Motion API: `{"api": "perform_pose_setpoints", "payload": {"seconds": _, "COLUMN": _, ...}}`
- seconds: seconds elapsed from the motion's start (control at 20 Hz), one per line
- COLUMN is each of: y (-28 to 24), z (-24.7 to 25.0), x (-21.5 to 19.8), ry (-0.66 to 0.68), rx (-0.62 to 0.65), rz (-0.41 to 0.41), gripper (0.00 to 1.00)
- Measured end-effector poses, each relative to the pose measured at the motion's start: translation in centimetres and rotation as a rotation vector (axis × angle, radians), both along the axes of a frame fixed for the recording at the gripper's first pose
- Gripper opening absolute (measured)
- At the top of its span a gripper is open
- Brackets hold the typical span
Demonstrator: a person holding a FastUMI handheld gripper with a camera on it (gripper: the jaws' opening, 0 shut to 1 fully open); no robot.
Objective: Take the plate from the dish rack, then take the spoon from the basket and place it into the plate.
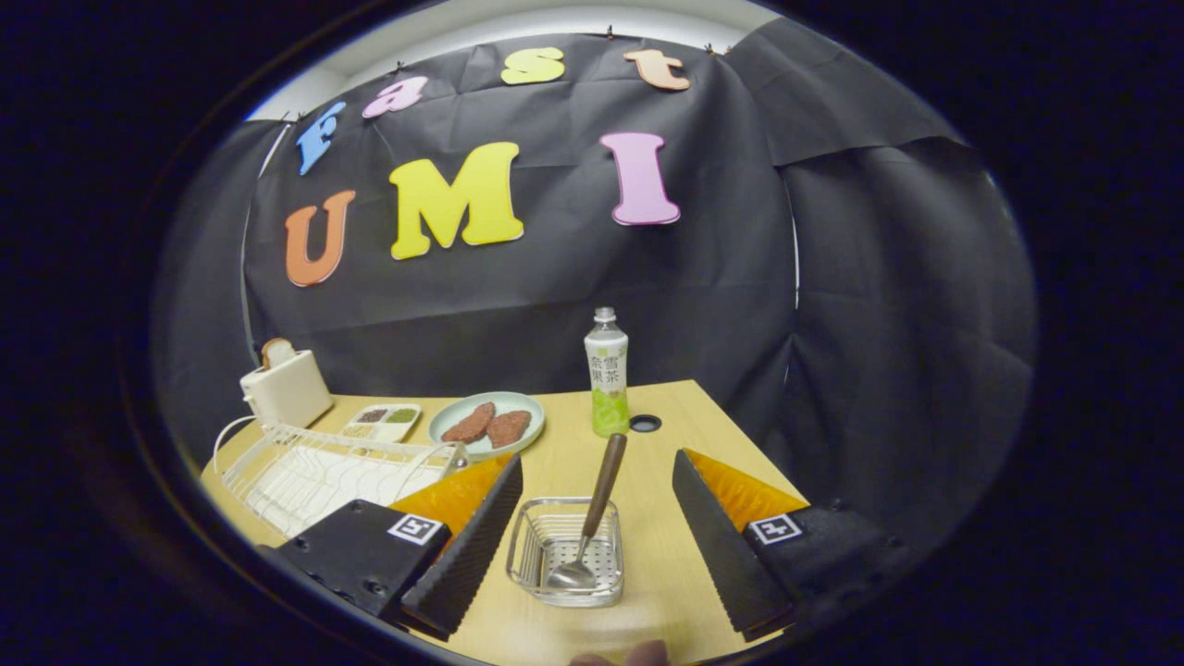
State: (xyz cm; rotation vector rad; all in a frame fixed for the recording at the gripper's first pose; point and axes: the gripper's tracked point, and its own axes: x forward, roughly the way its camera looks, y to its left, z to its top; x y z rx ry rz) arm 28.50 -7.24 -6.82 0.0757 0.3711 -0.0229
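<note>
Two fingers of my claw (592,546) stand wide apart, gripping nothing, with the basket (566,551) on the counter (666,555) between them. Basket is small, wire or clear mesh, hard to tell which. Spoon (592,518) sits inside: bowl down on the basket floor near my end, handle leaning up and away over the far rim, tilted a little right. Handle looks dark, maybe wood; bowl is shiny metal. My guess: light, stiff, slim, metal part slippery. Best hold is mid-handle above the basket rim, where both pads can close without hitting wire. Basket is light too, may drag along if the spoon snags.

Beyond my left finger, dish rack (324,472), white wire; I can't make out a plate in it. Past that, plate (487,424) flat on the counter with two brown patty-like pieces on it, so the plate step looks done and the spoon is next. Drop spot is tight beside the food. Left of the plate, a divided tray (381,422); further left, toaster (287,387). Bottle (607,375) stands upright behind the spoon handle, near a round hole (645,424) in the counter.
</note>
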Motion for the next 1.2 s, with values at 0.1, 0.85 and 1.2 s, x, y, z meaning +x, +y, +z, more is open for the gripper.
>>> {"api": "perform_pose_setpoints", "payload": {"seconds": 0.1, "y": 0.0, "z": -0.8, "x": 1.2, "ry": 0.032, "rx": 0.022, "rz": -0.006, "gripper": 1.0}}
{"api": "perform_pose_setpoints", "payload": {"seconds": 0.85, "y": 1.2, "z": -4.8, "x": 5.7, "ry": 0.148, "rx": 0.098, "rz": -0.031, "gripper": 0.57}}
{"api": "perform_pose_setpoints", "payload": {"seconds": 1.2, "y": 1.9, "z": -3.6, "x": 4.6, "ry": 0.137, "rx": 0.128, "rz": -0.037, "gripper": 0.19}}
